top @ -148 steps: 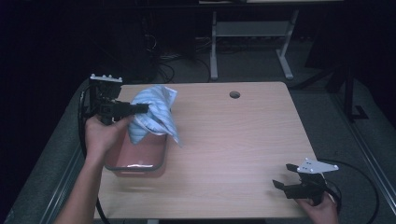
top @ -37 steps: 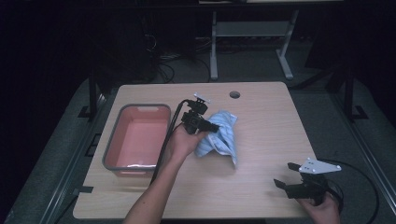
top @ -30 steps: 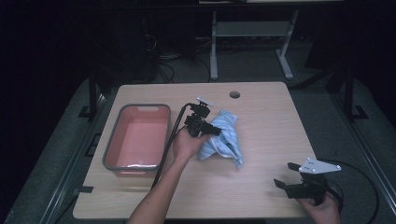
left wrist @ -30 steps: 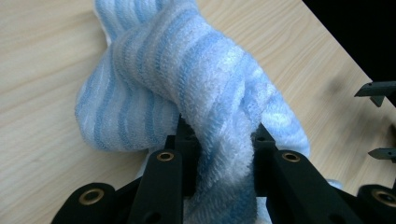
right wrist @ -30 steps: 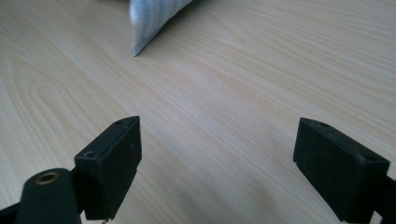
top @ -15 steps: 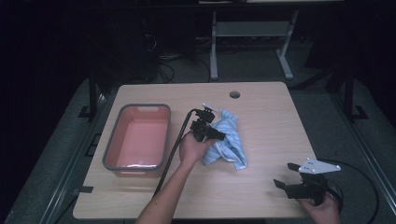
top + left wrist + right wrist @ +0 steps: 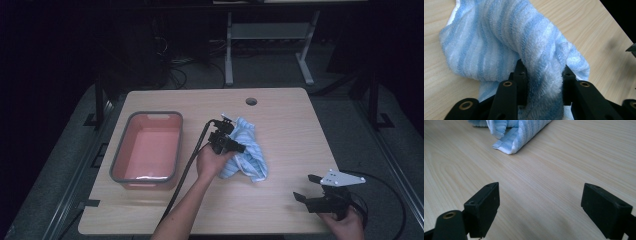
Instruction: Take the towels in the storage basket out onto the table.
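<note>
Towel (image 7: 246,152) carried from tub (image 7: 148,149), left gripper (image 7: 231,145) jaws clamping it, right gripper (image 7: 306,189) wide open.

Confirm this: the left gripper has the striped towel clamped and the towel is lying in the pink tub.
Not in the tub. The high view shows the towel on the table, right of the empty pink tub; the left gripper does clamp it.

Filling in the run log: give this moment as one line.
left gripper: shut on towel | towel: on table, beside tub | right gripper: open, idle
</note>
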Available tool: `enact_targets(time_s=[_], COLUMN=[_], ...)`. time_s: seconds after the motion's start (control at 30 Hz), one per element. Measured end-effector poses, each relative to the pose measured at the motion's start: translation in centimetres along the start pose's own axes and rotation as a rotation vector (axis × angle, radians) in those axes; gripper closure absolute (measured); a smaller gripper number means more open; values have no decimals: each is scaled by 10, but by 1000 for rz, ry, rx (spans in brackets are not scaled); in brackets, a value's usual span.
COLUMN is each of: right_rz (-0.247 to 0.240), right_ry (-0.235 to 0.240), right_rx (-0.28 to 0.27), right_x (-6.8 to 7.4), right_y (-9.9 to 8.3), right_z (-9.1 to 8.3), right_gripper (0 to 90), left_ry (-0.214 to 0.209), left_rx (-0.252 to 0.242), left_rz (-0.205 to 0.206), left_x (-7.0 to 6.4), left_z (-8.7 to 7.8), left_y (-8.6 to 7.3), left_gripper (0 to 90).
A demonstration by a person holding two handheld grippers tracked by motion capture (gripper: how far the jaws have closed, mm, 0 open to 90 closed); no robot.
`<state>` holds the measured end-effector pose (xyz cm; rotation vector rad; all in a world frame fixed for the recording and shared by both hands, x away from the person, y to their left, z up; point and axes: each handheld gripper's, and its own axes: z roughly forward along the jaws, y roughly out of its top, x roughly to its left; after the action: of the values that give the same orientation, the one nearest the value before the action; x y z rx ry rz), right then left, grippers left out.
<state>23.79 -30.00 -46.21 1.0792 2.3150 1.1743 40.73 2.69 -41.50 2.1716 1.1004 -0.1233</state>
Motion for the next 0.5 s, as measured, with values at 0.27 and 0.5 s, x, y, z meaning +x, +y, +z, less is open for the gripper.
enact_targets(time_s=[0.27, 0.5], right_rz=[4, 3], right_ry=[-1, -2], right_rx=[5, 1], right_x=[1, 2], right_y=[0, 1], right_z=[1, 0], right_gripper=[148, 147], left_ry=[-2, -2], left_rx=[-1, -9], left_rz=[-6, 0], left_x=[1, -1], left_z=[-2, -5], left_y=[0, 0], left_gripper=[580, 522])
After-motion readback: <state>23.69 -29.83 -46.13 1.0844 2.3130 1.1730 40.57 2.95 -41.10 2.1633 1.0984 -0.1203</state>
